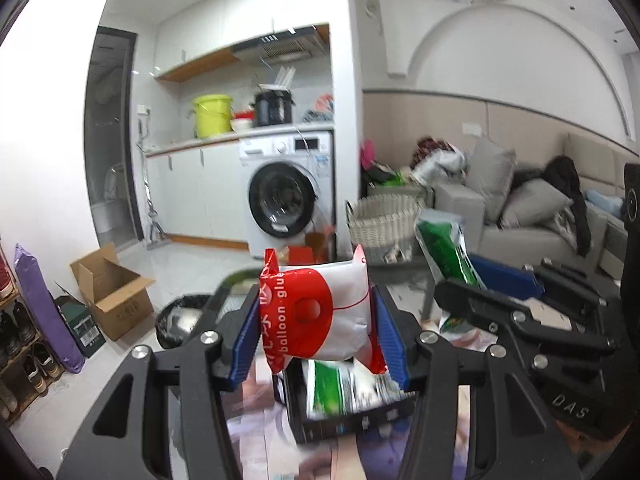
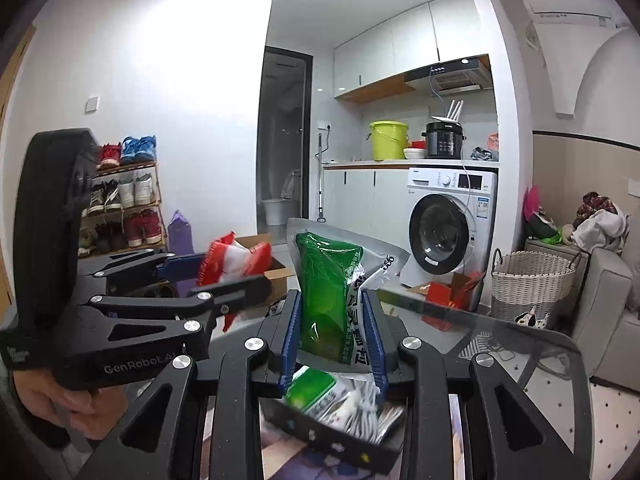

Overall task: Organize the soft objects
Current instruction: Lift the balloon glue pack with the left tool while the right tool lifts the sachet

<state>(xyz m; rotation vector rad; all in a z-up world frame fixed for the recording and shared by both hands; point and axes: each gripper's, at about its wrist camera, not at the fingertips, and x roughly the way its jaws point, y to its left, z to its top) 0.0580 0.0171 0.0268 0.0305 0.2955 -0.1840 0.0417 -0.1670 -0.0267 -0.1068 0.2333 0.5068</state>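
My left gripper [image 1: 316, 320] is shut on a red-and-white soft packet [image 1: 320, 312] printed "balloon glue", held in the air above a black box [image 1: 340, 412] with green-and-white packets inside. My right gripper [image 2: 334, 332] is shut on a green-and-silver soft pouch [image 2: 332, 300], held upright above the same black box [image 2: 336, 436]. The right gripper with its pouch [image 1: 444, 252] shows at the right of the left wrist view. The left gripper with the red packet [image 2: 236, 260] shows at the left of the right wrist view.
The box rests on a glass table [image 2: 500, 344]. Beyond stand a woven basket [image 2: 532, 280], a washing machine [image 2: 448, 228], a red box [image 2: 448, 296], an open cardboard box [image 1: 112, 288], a shoe rack [image 2: 124, 208] and a grey sofa [image 1: 532, 208].
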